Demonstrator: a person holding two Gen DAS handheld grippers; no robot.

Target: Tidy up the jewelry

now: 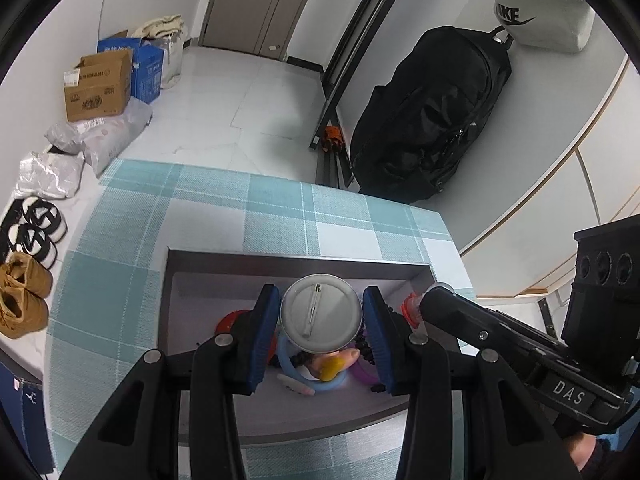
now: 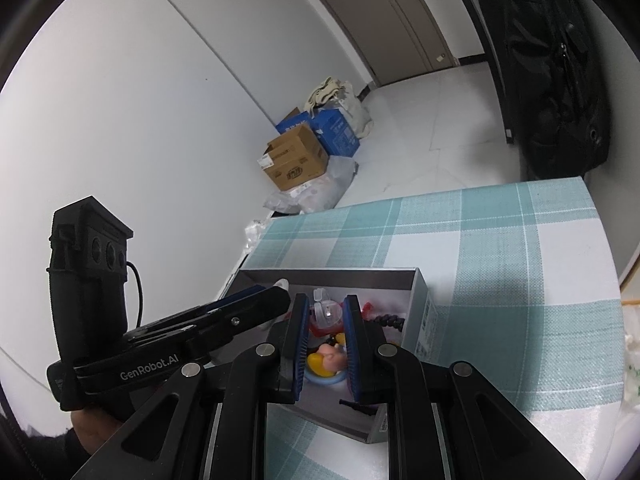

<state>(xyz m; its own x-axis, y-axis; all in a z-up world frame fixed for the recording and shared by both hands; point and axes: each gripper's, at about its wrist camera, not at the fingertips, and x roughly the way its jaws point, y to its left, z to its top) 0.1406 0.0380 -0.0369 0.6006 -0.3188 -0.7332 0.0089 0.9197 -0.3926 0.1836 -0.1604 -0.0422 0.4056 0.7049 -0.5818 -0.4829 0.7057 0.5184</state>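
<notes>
On the bench (image 1: 208, 200), which is covered by a teal-and-white checked cloth, a shallow grey rectangular cardboard box (image 1: 296, 261) is seen lying open, and a jumble of small trinkets is held inside it. Beyond the bench, a large black duffel bag (image 1: 432, 112) is propped against the wall, and brown and blue cardboard cartons (image 1: 100, 86) are stacked on the white tiled floor near the door. Within the box, a light blue plastic ring (image 1: 332, 385), a purple bangle (image 1: 366, 374), a string of dark beads (image 1: 365, 345), a red round piece (image 1: 230, 320) and a small doll-like figure with a yellow part (image 1: 334, 364) are piled together; finer detail cannot be made out. Above this pile the left claw (image 1: 321, 326) is held, and a round grey badge with a pin across its back (image 1: 320, 312) is gripped between its blue-padded fingers, both pads touching the disc's rim. The right claw (image 2: 326, 340) is positioned over the same box from the other side, its blue pads set a little apart with nothing clearly pressed between them; a clear plastic piece (image 2: 326, 312) is seen in the gap, but whether it is touched cannot be told. In the left wrist view the right claw's tip is seen beside a small red-and-clear item (image 1: 412, 310) at the box's far right corner.
</notes>
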